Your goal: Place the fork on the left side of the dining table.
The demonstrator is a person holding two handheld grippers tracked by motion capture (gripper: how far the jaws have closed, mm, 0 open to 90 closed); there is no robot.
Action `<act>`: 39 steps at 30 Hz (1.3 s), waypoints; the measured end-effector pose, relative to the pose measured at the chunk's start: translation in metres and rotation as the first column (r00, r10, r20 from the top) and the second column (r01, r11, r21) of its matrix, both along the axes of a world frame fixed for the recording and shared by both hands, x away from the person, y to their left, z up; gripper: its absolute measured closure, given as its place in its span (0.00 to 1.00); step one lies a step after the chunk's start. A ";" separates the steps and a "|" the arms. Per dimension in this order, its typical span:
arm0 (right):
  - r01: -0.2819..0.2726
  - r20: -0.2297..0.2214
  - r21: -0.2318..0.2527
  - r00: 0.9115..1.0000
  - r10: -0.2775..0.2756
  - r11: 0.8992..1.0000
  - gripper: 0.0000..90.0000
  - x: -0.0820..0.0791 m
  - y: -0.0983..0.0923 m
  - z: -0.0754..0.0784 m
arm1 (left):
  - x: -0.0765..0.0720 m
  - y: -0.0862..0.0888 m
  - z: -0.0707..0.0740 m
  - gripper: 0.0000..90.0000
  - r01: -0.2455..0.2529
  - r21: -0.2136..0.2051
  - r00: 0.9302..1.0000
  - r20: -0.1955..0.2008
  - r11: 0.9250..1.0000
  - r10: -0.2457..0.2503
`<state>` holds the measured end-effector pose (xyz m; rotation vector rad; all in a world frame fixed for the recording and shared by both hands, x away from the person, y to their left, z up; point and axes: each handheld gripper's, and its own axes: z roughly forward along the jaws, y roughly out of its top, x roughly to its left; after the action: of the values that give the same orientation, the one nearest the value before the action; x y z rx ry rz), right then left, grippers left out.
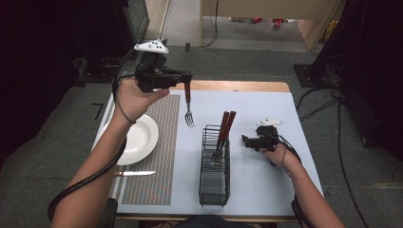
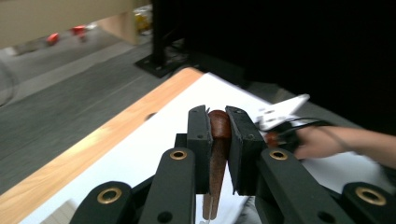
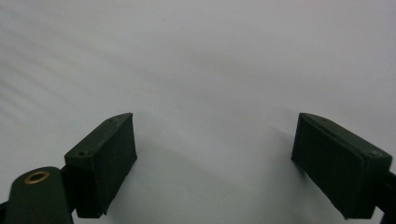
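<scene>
At upper left of the high view, the left gripper [image 1: 183,76] clamps the reddish-brown wooden handle of a fork [image 1: 188,105], steel tines hanging down above the table [image 1: 266,109]. Right of centre, the right gripper [image 1: 248,141] rests, jaws apart.

Your left gripper [image 1: 186,79] clamps a fork [image 1: 188,105] with a smooth reddish wooden handle and shiny metal tines; its pads [image 2: 200,135] look matt black plastic; the plate [image 1: 138,138] is glossy white; the placemat [image 1: 159,147] looks woven; the basket [image 1: 215,172] is black wire; the counter [image 1: 266,180] is matt pale, wood-edged.
</scene>
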<state>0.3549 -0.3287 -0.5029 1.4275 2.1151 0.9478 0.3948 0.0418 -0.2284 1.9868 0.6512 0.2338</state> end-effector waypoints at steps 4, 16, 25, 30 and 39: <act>0.002 -0.001 0.000 1.000 -0.002 1.000 0.14 0.000 0.000 0.000 | 0.016 0.013 -0.015 0.91 -0.063 0.032 0.998 -0.009 0.997 0.063; 0.002 -0.002 -0.001 1.000 -0.002 1.000 0.14 0.000 0.000 0.000 | 0.051 0.056 -0.055 0.91 -0.242 0.011 0.970 -0.022 0.970 0.242; 0.001 -0.002 -0.002 1.000 -0.001 1.000 0.14 0.000 0.000 0.000 | 0.079 0.082 -0.083 0.91 -0.379 -0.015 0.924 -0.052 0.925 0.378; 0.001 -0.002 -0.002 1.000 -0.001 1.000 0.14 0.000 0.000 0.000 | 0.091 0.096 -0.098 0.91 -0.461 -0.024 0.887 -0.058 0.887 0.459; 0.002 -0.003 -0.002 1.000 -0.002 1.000 0.14 0.000 0.000 0.000 | 0.104 0.114 -0.116 0.91 -0.563 -0.071 0.825 -0.098 0.823 0.556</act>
<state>0.3547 -0.3287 -0.5027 1.4301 2.1162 0.9431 0.4986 0.1560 -0.3446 1.6703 1.2704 0.4759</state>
